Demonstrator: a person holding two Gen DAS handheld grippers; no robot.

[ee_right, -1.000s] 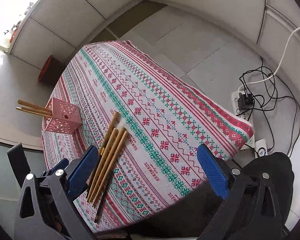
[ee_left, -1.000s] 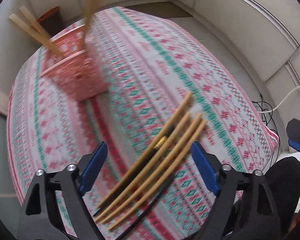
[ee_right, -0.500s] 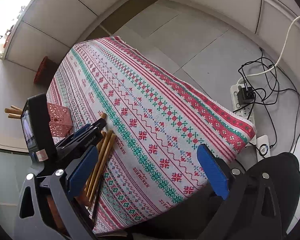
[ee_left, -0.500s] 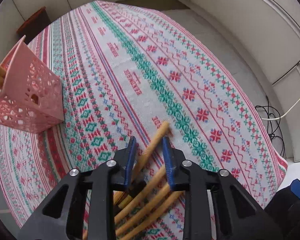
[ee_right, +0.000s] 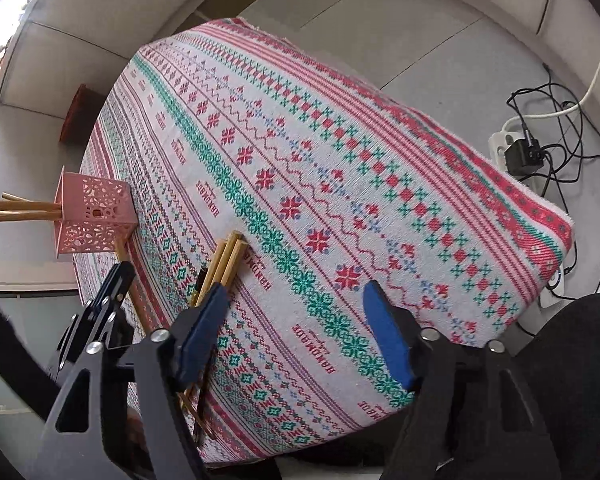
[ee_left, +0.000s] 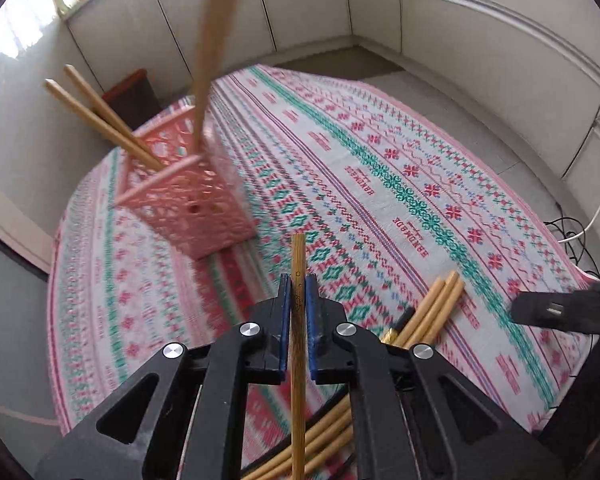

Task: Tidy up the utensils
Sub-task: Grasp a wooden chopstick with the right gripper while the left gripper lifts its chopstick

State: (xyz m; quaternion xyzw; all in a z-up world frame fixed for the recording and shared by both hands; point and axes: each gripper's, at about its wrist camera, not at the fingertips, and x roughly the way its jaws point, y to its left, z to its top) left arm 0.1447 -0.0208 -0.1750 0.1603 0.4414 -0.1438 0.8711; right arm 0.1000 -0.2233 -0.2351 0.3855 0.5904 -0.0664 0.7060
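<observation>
The left tongs (ee_left: 298, 292) pinch one chopstick (ee_left: 298, 264) lengthwise to aim at the pink holder (ee_left: 188, 200) at upper left, while the right tongs (ee_right: 300, 320) gape empty.

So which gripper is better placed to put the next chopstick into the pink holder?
Left. The left gripper is already shut on a chopstick, with the pink holder just ahead. The right gripper is open, empty and farther away.

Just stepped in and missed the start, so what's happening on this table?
A person is sorting chopsticks into a pink holder. The left gripper is shut on one chopstick, lifted toward the holder, which already has several in it. The right gripper is open and idle. More chopsticks lie on the patterned tablecloth.
</observation>
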